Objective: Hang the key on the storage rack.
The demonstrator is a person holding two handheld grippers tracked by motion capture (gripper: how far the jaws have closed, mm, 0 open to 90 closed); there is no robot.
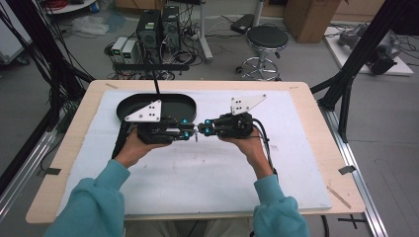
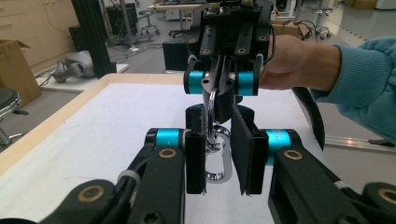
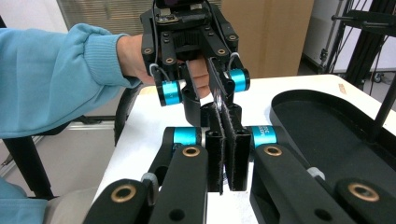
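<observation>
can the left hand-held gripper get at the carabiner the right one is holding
Probably yes. The carabiner hangs between the left hand-held gripper's jaws already, one pad close against it, the other a little off. The right hand-held gripper pinches its upper end, leaving the lower loop free.

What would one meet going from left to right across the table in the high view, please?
Black tray → left tool → small metal carabiner held between the tools → right tool → bare white mat.
</observation>
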